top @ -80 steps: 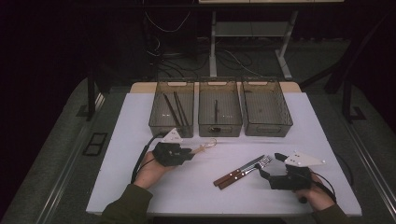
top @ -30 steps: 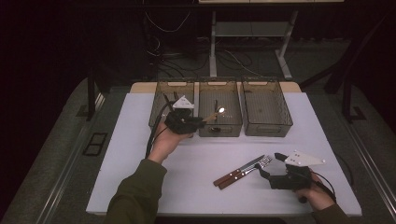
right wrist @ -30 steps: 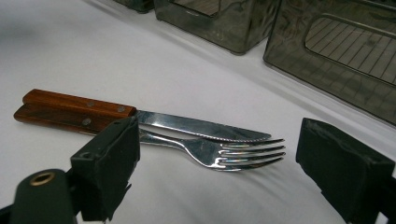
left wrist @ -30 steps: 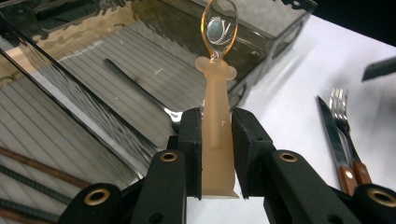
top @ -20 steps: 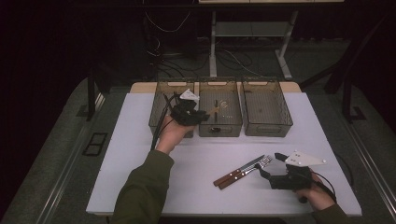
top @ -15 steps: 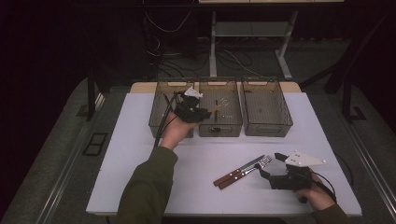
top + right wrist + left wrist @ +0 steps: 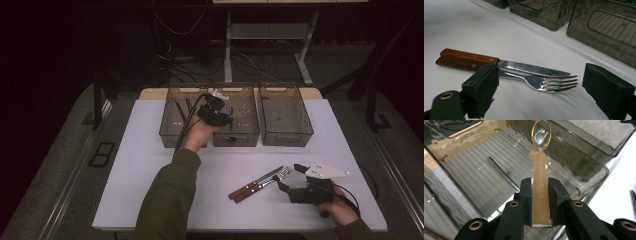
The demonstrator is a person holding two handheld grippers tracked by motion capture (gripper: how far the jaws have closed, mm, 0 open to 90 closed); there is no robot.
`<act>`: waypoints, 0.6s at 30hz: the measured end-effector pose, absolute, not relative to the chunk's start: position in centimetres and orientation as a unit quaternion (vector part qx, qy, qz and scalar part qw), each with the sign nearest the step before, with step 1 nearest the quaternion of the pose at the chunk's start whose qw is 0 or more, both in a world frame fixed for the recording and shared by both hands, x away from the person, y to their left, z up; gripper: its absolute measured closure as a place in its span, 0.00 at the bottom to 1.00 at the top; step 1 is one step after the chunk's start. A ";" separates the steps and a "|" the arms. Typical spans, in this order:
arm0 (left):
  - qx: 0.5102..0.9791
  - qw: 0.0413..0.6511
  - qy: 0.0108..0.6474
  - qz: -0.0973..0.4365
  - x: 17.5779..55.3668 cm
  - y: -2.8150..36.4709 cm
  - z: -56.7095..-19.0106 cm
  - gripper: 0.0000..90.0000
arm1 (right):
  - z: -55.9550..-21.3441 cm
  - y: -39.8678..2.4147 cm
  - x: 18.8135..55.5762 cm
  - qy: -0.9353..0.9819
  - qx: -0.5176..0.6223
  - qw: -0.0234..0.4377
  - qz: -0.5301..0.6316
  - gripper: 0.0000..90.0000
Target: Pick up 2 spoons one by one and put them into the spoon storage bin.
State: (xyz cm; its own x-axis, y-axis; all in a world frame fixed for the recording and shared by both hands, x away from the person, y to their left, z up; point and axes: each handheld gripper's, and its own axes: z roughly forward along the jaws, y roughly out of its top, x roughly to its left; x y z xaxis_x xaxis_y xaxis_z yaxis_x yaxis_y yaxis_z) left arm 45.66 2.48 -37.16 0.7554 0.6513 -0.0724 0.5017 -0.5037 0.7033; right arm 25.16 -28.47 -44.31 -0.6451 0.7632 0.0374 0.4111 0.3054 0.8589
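The left gripper (image 7: 539, 202) is clamped on the pale, translucent handle of a spoon (image 7: 539, 182) whose clear, gold-rimmed bowl points out over the middle bin (image 7: 486, 177). In the high view this gripper (image 7: 227, 118) hangs above that bin (image 7: 235, 136), so the spoon looks ready to be dropped but is not yet let go. A dark, thin utensil (image 7: 501, 173) already lies on the bin's ribbed floor, and dark sticks, perhaps chopsticks (image 7: 181, 111), lie in the left bin (image 7: 170, 135). The right bin (image 7: 285, 135) seems empty.

The right gripper (image 7: 541, 85) rests on the white table (image 7: 150, 165) with its jaws wide apart, gripping nothing. Between them lie a fork (image 7: 539, 81) and a wooden-handled knife (image 7: 499, 62), side by side and touching. Sorting appears to be partway: these two remain.
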 end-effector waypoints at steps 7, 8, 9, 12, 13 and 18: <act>0.873 0.341 0.336 0.097 46.2 1.5 -38.2 0.82 | -44.2 -28.4 25.1 0.785 0.372 0.193 0.456 0.15; 0.872 0.340 0.339 0.097 46.2 1.4 -38.3 0.82 | -44.3 -28.4 25.1 0.785 0.373 0.192 0.455 0.15; 0.875 0.337 0.335 0.098 46.2 1.4 -38.4 0.82 | -44.3 -28.4 25.1 0.786 0.373 0.192 0.455 0.15; 0.871 0.336 0.345 0.095 46.2 1.2 -38.6 0.81 | -44.3 -28.4 25.1 0.785 0.372 0.193 0.457 0.15; 0.873 0.334 0.341 0.095 46.3 1.3 -38.6 0.81 | -44.2 -28.4 25.1 0.785 0.372 0.192 0.457 0.15; 0.867 0.341 0.349 0.100 46.2 1.1 -38.6 0.73 | -44.2 -28.4 25.1 0.785 0.372 0.192 0.457 0.15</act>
